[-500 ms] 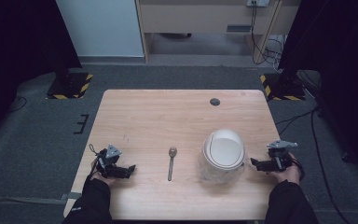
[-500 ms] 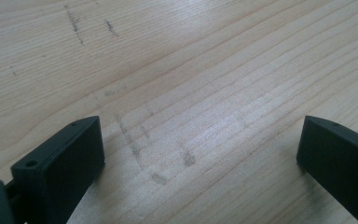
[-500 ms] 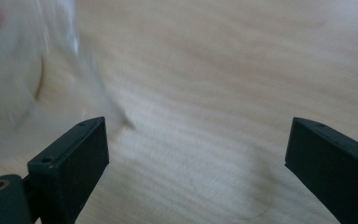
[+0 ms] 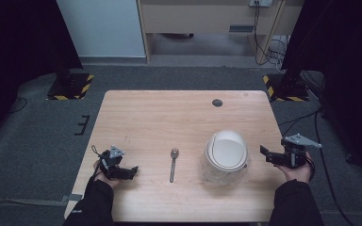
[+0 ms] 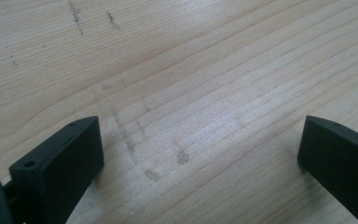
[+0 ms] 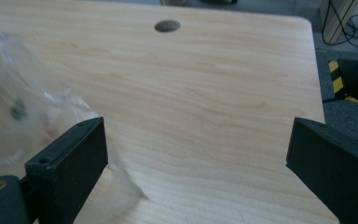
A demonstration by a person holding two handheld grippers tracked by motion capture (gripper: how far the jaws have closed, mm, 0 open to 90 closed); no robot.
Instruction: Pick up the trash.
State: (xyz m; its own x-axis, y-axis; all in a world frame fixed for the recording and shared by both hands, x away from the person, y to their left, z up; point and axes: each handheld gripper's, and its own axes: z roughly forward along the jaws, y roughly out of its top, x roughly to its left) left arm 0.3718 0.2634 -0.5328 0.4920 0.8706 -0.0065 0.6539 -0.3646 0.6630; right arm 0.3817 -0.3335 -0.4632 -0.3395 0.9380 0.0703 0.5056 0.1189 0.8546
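Note:
A white lidded bowl wrapped in a clear plastic bag [image 4: 225, 155] sits on the right half of the wooden table [image 4: 169, 117]. A metal spoon [image 4: 173, 163] lies left of it, bowl end pointing away from me. My left gripper [image 4: 133, 171] rests near the table's front left, open, with bare wood between its jaws [image 5: 200, 154]. My right gripper [image 4: 264, 154] hovers at the right edge, open, its jaws pointing toward the bagged bowl; the crinkled plastic bag [image 6: 23, 121] shows beside its left jaw.
A dark round cable hole [image 4: 217, 102] marks the far right of the table. Grey carpet surrounds the table, with black stand bases and yellow-black tape [image 4: 70, 87] behind it. Cables [image 4: 264, 33] hang at the far right.
Both grippers stay close to where they were; the spoon and bagged bowl have not moved.

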